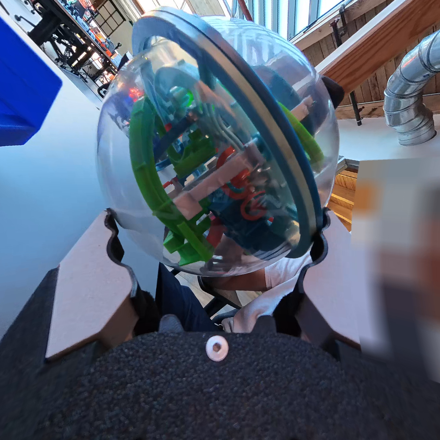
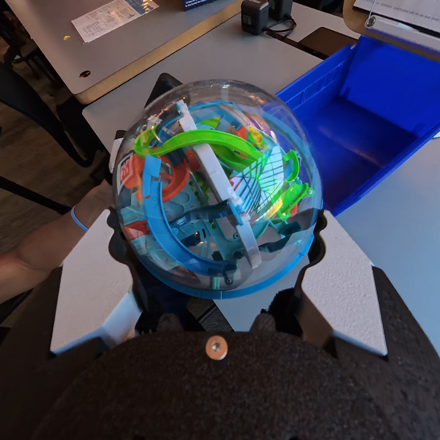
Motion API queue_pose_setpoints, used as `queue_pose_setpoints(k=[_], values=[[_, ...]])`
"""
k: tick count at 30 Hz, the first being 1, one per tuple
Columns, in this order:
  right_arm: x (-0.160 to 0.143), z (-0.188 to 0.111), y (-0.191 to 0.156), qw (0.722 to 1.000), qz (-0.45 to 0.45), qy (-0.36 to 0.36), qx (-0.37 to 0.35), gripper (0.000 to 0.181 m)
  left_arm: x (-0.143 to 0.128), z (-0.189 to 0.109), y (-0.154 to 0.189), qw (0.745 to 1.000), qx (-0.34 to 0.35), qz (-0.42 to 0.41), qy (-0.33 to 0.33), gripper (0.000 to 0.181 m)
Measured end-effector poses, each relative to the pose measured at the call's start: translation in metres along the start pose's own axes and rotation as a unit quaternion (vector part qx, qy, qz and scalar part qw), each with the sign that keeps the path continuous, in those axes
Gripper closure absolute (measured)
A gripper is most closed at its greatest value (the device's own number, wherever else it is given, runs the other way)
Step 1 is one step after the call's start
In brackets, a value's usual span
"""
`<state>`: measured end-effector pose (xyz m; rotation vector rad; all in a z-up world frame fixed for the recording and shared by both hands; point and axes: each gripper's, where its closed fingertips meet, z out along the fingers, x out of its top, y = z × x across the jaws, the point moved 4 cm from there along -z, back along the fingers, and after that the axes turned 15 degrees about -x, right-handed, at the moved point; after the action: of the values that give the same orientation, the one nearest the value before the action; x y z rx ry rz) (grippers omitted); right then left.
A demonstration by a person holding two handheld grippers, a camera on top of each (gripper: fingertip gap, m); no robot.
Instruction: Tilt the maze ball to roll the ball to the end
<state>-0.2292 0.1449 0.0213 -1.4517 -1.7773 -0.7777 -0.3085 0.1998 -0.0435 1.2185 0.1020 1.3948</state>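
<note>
Fingers of the left gripper (image 1: 215,228) clamp the maze ball (image 1: 214,147) from both sides, their notched black tips pressed against the clear shell near its lower half. The right gripper (image 2: 215,235) grips the same ball (image 2: 216,188) the same way, its fingers touching the shell just above the blue band. So the ball is held in the air between the two grippers, over the edge of the surface (image 2: 238,64).

The ball is a clear plastic sphere with a blue ring (image 1: 273,133) round its middle. In the left wrist view that ring runs slantwise from upper left to lower right; in the right wrist view it lies along the bottom of the ball. Inside sit tangled tracks: bright green curved rails (image 2: 202,142), a blue arc (image 2: 164,228), orange-red loops (image 2: 176,176), a white dividing rib (image 2: 214,176) and a ribbed white panel. The small rolling ball inside cannot be picked out.

Beyond the ball, a blue bin (image 2: 371,123) rests open on the surface, to the right. A forearm (image 2: 40,240) with a blue wristband shows at the left edge. Farther off stand another table with a printed sheet (image 2: 112,19) and black adapters (image 2: 254,16).
</note>
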Motion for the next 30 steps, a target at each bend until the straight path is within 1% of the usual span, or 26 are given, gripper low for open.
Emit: queue_pose_setpoints(k=[9,16,21,25,30], values=[[0.003,-0.001,-0.004,1.000,-0.015,0.021,0.012,0.027,0.004,-0.001,0.009,0.999,0.025,0.031,-0.009,0.023],[0.014,-0.012,-0.014,0.997,-0.047,0.067,-0.001,0.027,0.005,0.002,0.021,0.998,0.005,0.062,-0.016,0.023],[0.016,-0.016,-0.016,0.995,-0.055,0.078,0.000,0.027,0.005,0.004,0.026,0.997,0.010,0.075,-0.022,0.022],[0.016,-0.015,-0.015,0.994,-0.058,0.092,0.016,0.027,0.009,0.003,0.032,0.994,0.042,0.098,-0.022,0.023],[0.011,-0.006,-0.010,0.994,-0.040,0.087,0.055,0.027,0.015,0.000,0.038,0.987,0.110,0.114,-0.024,0.024]])
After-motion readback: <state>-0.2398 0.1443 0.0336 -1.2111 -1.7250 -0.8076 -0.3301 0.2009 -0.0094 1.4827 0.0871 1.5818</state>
